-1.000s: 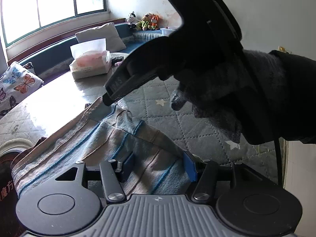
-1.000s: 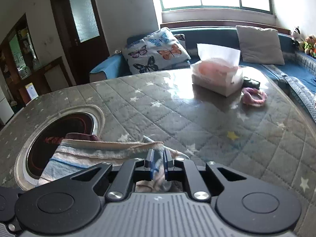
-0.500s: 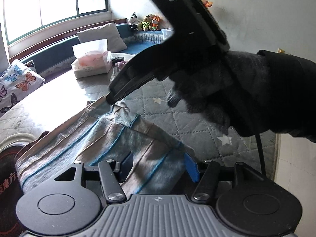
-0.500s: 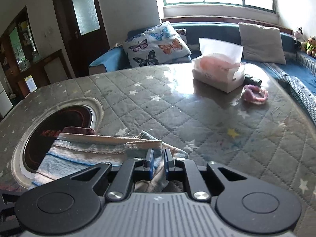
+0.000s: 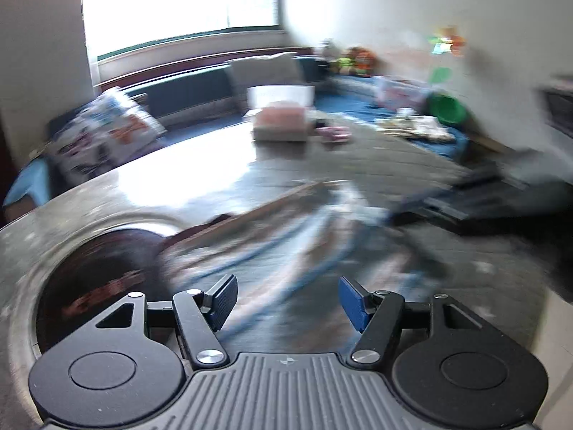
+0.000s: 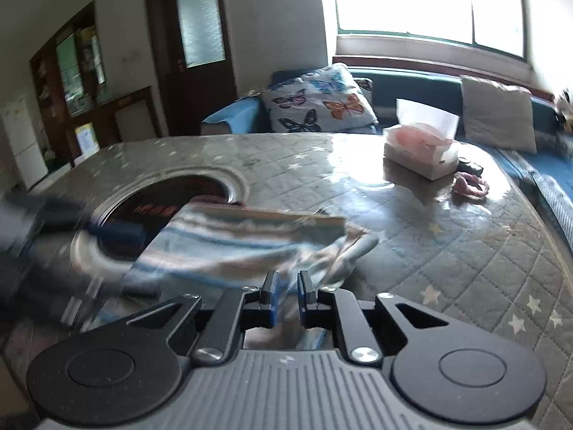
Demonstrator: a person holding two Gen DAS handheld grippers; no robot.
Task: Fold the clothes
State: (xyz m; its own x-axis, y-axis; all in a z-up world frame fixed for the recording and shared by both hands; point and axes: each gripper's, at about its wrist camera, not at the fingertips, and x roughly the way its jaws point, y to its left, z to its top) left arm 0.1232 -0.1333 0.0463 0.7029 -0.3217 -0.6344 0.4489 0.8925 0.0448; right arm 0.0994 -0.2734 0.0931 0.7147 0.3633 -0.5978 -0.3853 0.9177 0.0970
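Striped garment [image 6: 236, 247] blurred, right hand-held gripper [image 6: 286, 294] seemingly pinching it, left hand-held gripper [image 5: 286, 299] opening.

Soft striped cloth garment [image 6: 247, 247]; the surface [image 6: 447, 258] is quilted fabric under a glossy sheen. Matt black plastic hand-held gripper [image 6: 286, 295], ribbed blue pads [image 6: 274, 297], metal rivets.

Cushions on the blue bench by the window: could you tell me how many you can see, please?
2: a butterfly-print cushion at the bench's left end, and a plain grey cushion further right, behind the tissue box. Others may lie out of frame.
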